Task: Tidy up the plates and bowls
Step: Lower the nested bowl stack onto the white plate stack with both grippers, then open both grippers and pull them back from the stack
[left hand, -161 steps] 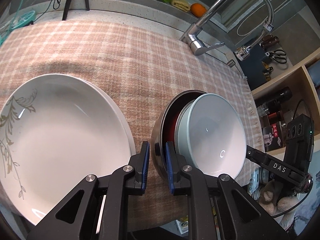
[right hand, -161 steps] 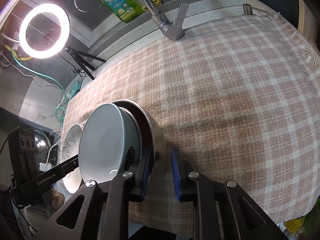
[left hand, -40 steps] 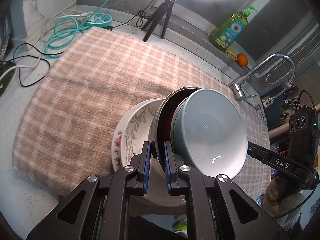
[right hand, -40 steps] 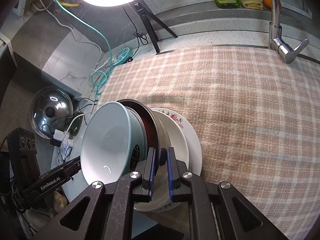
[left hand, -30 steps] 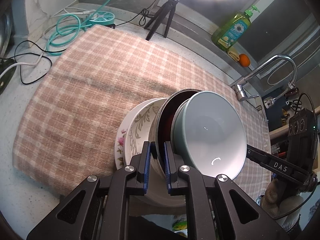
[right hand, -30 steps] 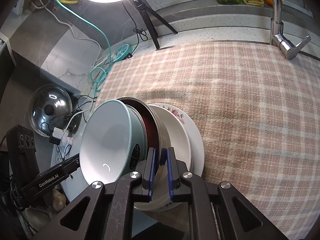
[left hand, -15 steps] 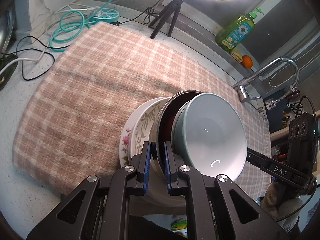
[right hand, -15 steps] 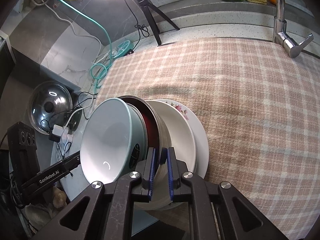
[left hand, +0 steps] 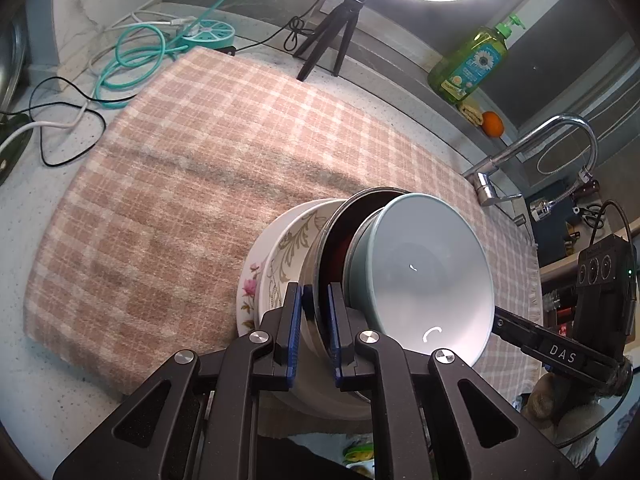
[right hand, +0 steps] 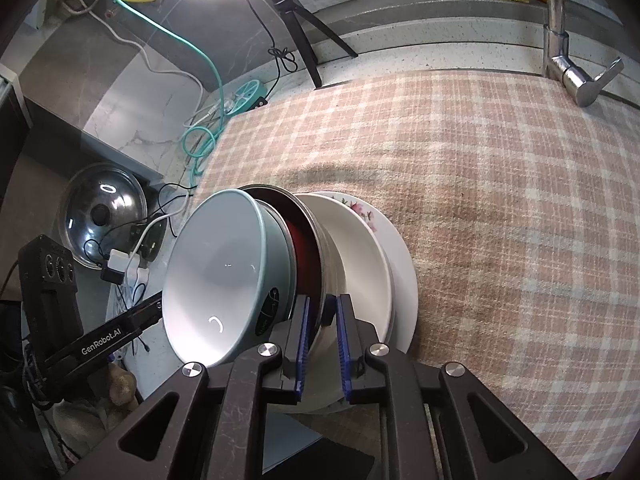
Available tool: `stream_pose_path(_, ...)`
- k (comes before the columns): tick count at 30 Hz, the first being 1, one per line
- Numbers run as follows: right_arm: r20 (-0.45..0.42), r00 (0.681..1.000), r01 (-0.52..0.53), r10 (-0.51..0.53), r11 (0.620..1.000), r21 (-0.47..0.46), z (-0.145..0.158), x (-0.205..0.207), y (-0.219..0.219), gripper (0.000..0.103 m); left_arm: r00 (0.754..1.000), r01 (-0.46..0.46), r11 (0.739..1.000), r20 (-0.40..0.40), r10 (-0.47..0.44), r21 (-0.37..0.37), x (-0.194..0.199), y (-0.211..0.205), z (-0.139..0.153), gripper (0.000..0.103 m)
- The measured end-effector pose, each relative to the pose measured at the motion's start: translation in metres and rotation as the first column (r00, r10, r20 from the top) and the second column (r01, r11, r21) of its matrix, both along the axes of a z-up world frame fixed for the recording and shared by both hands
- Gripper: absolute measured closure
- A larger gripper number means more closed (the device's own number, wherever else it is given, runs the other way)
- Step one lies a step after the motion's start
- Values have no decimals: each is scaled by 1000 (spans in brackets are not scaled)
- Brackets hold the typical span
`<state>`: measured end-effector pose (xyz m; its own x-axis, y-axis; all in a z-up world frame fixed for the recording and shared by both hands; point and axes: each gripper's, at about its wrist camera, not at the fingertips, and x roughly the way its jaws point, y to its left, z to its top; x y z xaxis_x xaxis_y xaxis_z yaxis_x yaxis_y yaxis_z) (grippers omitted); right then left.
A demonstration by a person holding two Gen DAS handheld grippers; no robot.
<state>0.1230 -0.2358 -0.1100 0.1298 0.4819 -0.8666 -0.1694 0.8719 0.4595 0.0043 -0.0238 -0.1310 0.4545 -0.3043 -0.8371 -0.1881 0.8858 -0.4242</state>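
Once brought over onto the plates (left hand: 264, 264), still pinched at the steel bowl (left hand: 320, 248) rim between both narrow jaws, nearly stacked, awaiting release.

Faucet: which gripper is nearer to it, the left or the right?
Right. The right gripper clamps the steel bowl at its rim on the side facing the faucet. The left gripper clamps the far side.

Both wrist views look steeply down, sharing bowls (left hand: 420, 272).
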Motion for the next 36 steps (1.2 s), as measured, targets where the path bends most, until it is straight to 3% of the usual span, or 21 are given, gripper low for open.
stream_pose_path(12, 3, 1000, -7, 7, 1000, 0, 3, -5, -2, 89, 1000, -19, 1000, 2, 19, 4, -3, -1, 0, 90)
stream_pose_path(19, 28, 1000, -12, 12, 1000, 7, 11, -8, -10, 79, 999, -43, 999, 16, 43, 7, -7, 3, 6, 90)
stream_pose_path(26, 73, 997, -2, 2, 1000, 3, 22, -13, -21, 77, 996, -77, 997, 41, 76, 20, -15, 6, 14, 90)
stream_pose_path(36, 182, 983, -26, 34, 999, -44, 41, -31, -40, 58, 989, -129, 988, 80, 123, 83, -41, 0, 28, 87)
